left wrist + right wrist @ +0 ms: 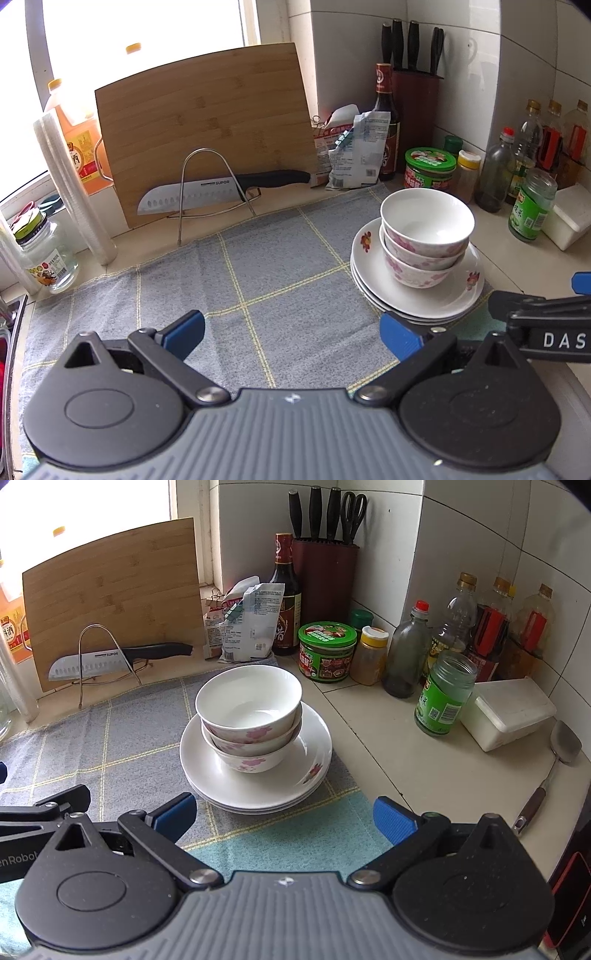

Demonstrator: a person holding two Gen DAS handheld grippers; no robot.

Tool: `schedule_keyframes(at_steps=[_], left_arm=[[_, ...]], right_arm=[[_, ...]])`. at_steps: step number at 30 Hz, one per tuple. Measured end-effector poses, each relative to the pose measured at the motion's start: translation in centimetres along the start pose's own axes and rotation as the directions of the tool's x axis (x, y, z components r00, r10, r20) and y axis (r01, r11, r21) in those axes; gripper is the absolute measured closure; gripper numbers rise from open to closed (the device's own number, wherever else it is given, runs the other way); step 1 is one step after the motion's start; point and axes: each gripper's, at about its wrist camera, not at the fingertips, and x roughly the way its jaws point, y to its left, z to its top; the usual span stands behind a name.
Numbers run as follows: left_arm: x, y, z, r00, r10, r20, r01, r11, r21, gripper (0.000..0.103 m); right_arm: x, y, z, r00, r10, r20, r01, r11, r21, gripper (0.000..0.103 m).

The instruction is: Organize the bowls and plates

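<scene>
Three nested bowls (248, 716) atop plate stack (258, 775), on cloth (258, 295) before cutting board (207, 125). Both grippers' jaws spread, empty. Stacking seems complete; next likely withdrawal.

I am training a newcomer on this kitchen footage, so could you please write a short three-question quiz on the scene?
1. True or false: the bowls are nested and stand on the stacked plates.
2. What lies against the cutting board, behind the wire rack?
A. a knife
B. a spoon
C. scissors
3. Fill in: both the left hand-held gripper and the right hand-held gripper are ____ and hold nothing.

Key: 1 true; 2 A, the knife; 3 open.
</scene>
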Motion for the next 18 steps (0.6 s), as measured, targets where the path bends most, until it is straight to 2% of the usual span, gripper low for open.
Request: schedule_keyframes(at_steps=[18], left_arm=[[0.37,-0.39,0.27,1.0,0.004,-0.003,-0.004,1.0,0.014,0.002]], right_arm=[[0.25,-0.2,0.11,1.0,-0.011,-0.007,0.011,1.0,0.001,0.0]])
